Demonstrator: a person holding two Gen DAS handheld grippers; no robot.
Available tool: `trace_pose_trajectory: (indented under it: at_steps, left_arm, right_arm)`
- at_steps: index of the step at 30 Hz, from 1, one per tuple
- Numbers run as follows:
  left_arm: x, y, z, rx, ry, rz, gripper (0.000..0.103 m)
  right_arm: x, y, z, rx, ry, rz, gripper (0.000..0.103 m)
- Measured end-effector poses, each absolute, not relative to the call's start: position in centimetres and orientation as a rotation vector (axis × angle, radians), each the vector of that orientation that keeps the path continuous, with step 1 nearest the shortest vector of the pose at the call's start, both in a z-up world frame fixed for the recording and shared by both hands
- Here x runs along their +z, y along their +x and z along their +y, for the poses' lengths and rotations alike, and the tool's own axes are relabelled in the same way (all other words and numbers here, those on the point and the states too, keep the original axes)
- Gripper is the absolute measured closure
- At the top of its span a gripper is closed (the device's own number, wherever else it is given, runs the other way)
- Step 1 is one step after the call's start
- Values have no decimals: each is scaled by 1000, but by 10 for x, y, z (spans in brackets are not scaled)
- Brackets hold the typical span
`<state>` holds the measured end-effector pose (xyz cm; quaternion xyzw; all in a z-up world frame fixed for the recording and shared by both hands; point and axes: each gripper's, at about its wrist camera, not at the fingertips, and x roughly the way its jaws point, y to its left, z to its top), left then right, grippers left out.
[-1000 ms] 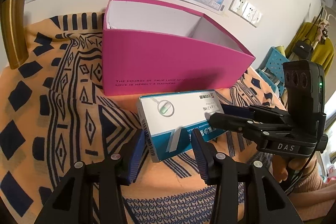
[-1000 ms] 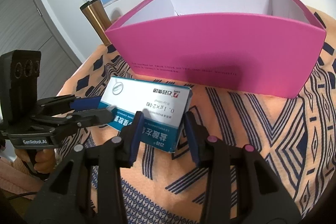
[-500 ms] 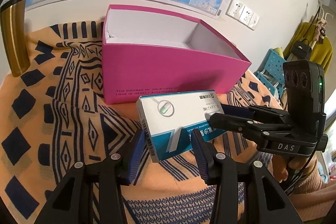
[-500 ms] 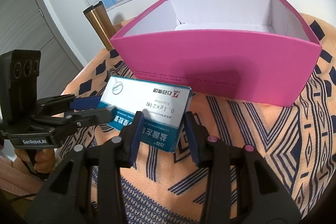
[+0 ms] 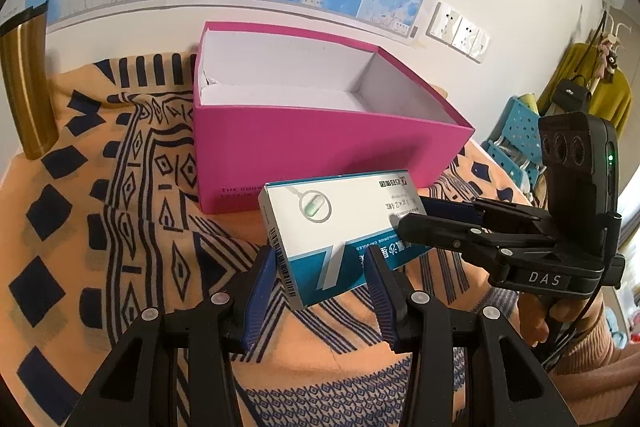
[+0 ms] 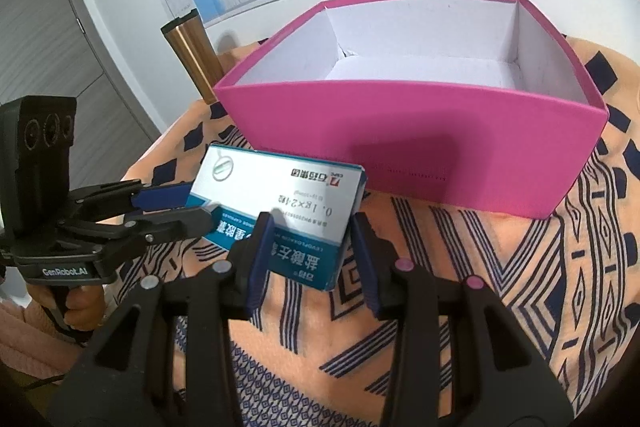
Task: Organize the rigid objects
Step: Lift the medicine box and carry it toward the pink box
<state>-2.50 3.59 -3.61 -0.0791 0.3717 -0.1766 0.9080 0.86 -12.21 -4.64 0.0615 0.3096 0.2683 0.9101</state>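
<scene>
We hold medicine box (image 5: 340,227) w/ both grippers, left (image 5: 322,277) & right (image 6: 308,251) fingers clamped on it, near pink box (image 6: 420,143)

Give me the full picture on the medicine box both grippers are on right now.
The medicine box is a flat rectangular carton, white above a teal band, with a capsule-in-magnifier graphic, printed text and a barcode on its short end. It looks like intact cardboard, closed. It is lifted off the patterned cloth, just short of the pink box and below its rim. The left gripper clamps one end, the right gripper the other.
</scene>
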Motion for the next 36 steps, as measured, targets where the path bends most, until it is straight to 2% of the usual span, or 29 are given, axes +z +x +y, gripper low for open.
trace_pose_trajectory:
  at_steps: [34, 36]
  left_arm:
    - [-11, -23, 41, -357, -125, 676, 58]
    - [-9, -23, 41, -356, -125, 668, 55]
  right_arm:
    - [-23, 7, -123, 542, 101, 557, 60]
    - [-20, 7, -123, 543, 97, 551, 60]
